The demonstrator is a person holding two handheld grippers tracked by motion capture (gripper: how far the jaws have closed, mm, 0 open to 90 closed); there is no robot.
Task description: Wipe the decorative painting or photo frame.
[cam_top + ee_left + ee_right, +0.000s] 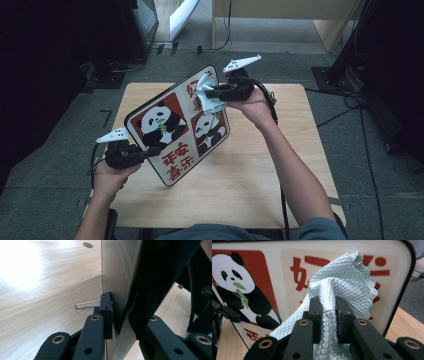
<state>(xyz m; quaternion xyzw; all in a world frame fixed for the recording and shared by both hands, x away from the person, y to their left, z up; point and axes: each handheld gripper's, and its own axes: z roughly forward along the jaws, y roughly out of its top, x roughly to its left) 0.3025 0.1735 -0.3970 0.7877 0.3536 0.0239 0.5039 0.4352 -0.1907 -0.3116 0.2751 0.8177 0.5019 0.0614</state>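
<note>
Pale quilted cloth (342, 287) between right claw (328, 307) jaws

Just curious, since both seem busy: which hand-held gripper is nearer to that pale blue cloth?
Right. The right hand-held gripper pinches the cloth against the panda tray's face; the left hand-held gripper clamps the tray's opposite edge, away from the cloth.

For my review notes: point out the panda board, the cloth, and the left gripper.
panda board (155, 122), high view, on the upper left panda picture.
cloth (347, 282), right gripper view, on its bunched upper part.
left gripper (155, 151), high view, where its tips clamp the board's edge.
</note>
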